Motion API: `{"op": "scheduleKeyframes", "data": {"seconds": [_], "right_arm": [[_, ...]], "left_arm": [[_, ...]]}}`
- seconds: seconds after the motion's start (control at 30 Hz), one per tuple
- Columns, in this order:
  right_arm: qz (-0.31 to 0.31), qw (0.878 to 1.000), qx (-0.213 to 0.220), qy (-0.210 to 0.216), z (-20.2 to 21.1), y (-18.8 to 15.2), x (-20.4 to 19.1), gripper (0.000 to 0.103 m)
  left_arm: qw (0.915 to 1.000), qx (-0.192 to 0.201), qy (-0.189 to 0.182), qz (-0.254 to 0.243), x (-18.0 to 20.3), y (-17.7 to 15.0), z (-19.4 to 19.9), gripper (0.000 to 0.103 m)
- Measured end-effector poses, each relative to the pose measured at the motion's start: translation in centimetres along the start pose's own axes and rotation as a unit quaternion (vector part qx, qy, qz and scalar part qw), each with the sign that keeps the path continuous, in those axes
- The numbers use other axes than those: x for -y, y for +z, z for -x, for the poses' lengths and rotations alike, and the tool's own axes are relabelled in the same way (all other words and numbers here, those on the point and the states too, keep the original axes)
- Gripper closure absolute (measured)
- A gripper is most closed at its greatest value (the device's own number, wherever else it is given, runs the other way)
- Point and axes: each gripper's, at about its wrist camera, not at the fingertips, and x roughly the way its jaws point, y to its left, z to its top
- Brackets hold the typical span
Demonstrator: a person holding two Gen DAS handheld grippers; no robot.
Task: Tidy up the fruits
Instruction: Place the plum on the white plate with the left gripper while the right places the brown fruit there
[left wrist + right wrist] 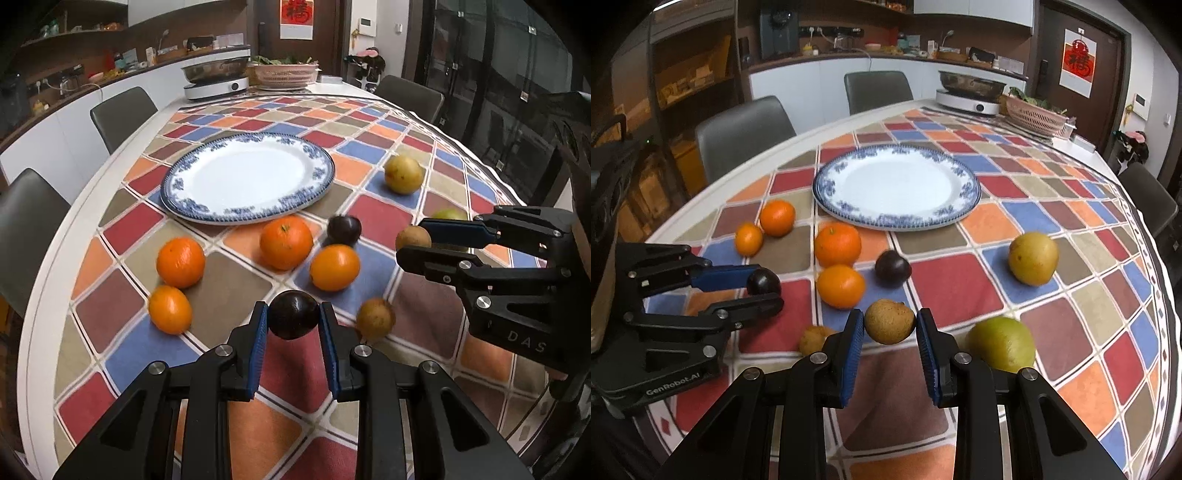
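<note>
Left wrist view: left tongs (293,319) clamped on dark plum (294,319), bottom centre, just above counter (229,288); roundish, no clear long axis. Empty plate (251,177) upper centre.

Right wrist view: right tongs (890,326) clamped on brown fruit (889,322), bottom centre, long axis across the pads. Pick-up step apparently done; next, probably carrying both up-frame to the plate.

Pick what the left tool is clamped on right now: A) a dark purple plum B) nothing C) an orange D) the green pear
A: in the left wrist view the left tool has its blue pads pressed on both sides of a dark purple plum, and the right wrist view shows the same dark fruit at that tool's tips; the oranges lie loose on the table.
</note>
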Motion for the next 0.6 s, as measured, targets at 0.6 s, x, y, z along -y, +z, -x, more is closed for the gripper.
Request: {"op": "scheduleKeyframes", "data": {"seconds": [0.6], "right_arm": [[-0.022, 0.998, -0.041, 0.036, -4.4, 9.3, 2.3, 0.073]], "left_arm": [[0.9996, -0.019, 0.012, 0.016, -4.4, 9.0, -3.1, 0.075]]}}
